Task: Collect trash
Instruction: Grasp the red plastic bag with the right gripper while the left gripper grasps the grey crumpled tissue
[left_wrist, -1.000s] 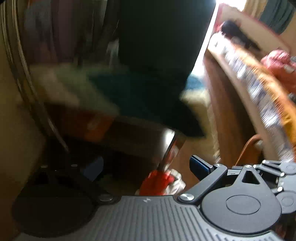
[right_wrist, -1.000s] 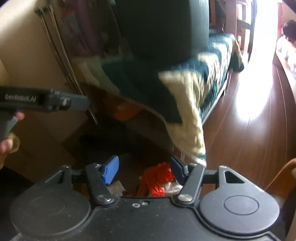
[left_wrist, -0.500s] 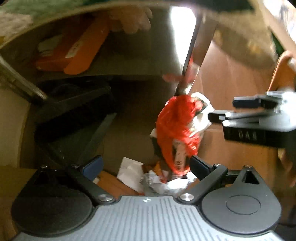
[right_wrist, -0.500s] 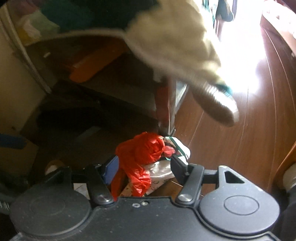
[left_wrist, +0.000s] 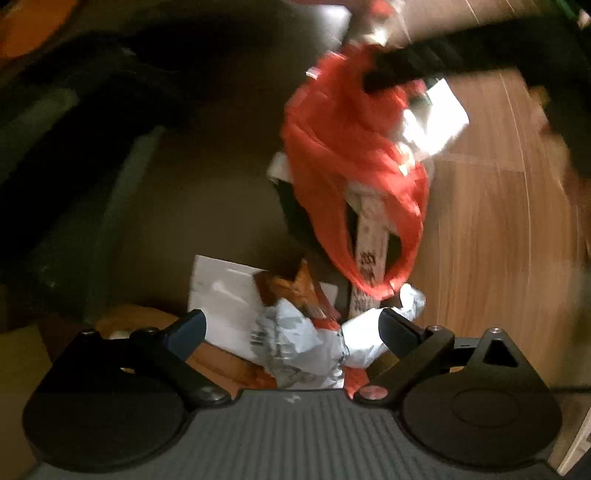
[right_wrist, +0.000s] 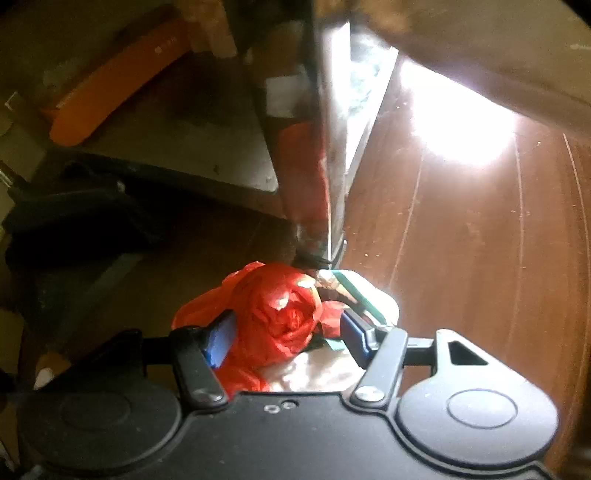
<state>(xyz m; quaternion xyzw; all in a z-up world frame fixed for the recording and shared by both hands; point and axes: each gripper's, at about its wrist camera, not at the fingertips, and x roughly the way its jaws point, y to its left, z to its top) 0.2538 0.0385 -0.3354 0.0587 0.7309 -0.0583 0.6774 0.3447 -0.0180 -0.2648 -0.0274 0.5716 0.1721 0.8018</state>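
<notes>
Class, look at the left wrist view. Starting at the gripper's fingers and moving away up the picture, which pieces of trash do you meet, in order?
Crumpled grey wrapper → brown snack wrapper → printed paper strip → red plastic bag.

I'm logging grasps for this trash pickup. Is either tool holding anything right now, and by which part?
Nothing is held. The right tool is open around the red plastic bag; the left tool is open over crumpled wrappers.

1. Looks like a home: glossy wood floor (right_wrist: 461, 240) with sunlight glare on it.
2. Metal furniture leg (right_wrist: 332, 166), with trash (left_wrist: 354, 155) piled on the floor beside it.
</notes>
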